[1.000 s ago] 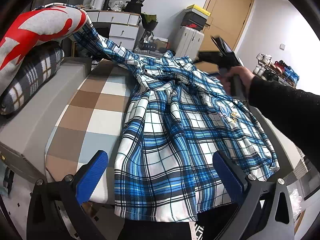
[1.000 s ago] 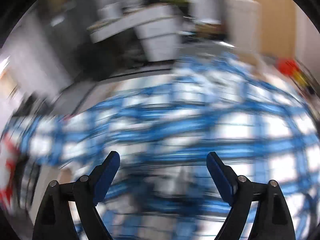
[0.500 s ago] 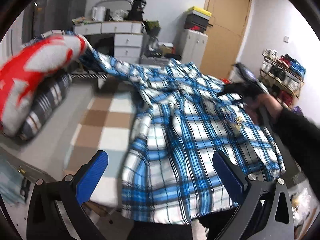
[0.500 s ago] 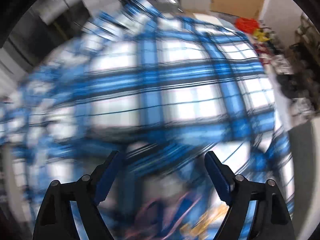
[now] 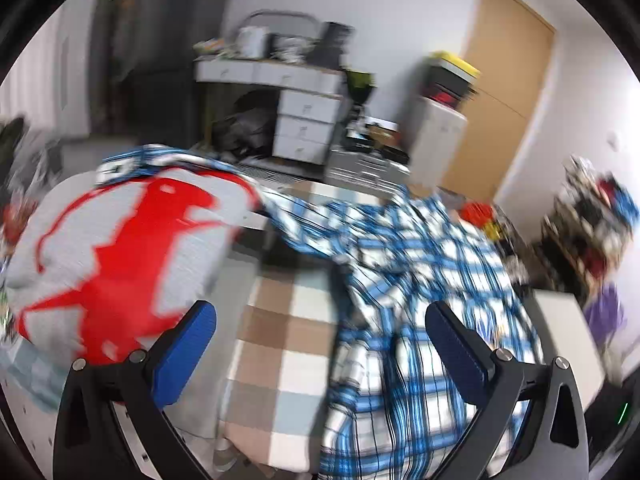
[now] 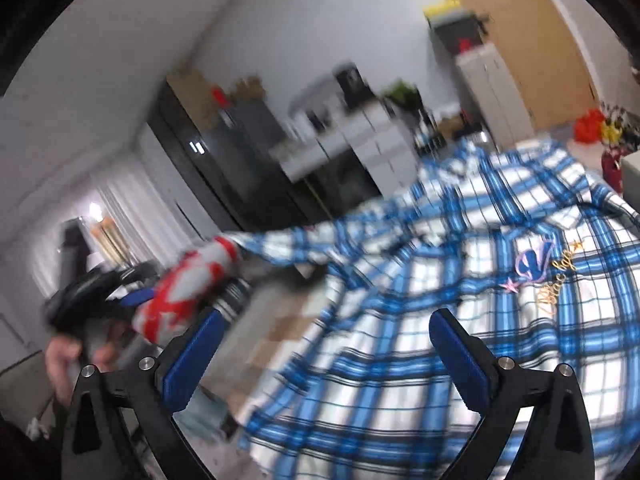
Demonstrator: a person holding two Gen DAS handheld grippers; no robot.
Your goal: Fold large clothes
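A large blue-and-white plaid shirt [image 5: 420,300] lies spread across the centre and right of both views, draped over a surface covered by a brown, white and pale-blue checked cloth [image 5: 280,344]. In the left wrist view one sleeve [image 5: 304,216] trails toward the upper left, running up to a grey-and-red cushion [image 5: 120,256] that fills the left of the frame; whether the sleeve lies on top of it or is tucked behind cannot be told through the blur. The left gripper [image 5: 320,340] stands spread wide with nothing between its blue pads, hanging over the seam where checked cloth meets shirt. The right gripper [image 6: 320,344] is likewise spread and empty, poised above the shirt's body, with an embroidered emblem [image 6: 536,268] showing at centre right of its view. At the lower left of that view a hand [image 6: 64,356] grips the other tool's handle. The shirt looks like thin woven cotton — light, limp, quick to wrinkle and slide, with no stiffness to keep a shape once lifted. It will likely sag from any single pinch, so the sensible holds are doubled, firmer places: the shoulder seam, the collar, the cuff or the hem corner. The stray sleeve seems the piece to take first, near its cuff, before the body is folded.
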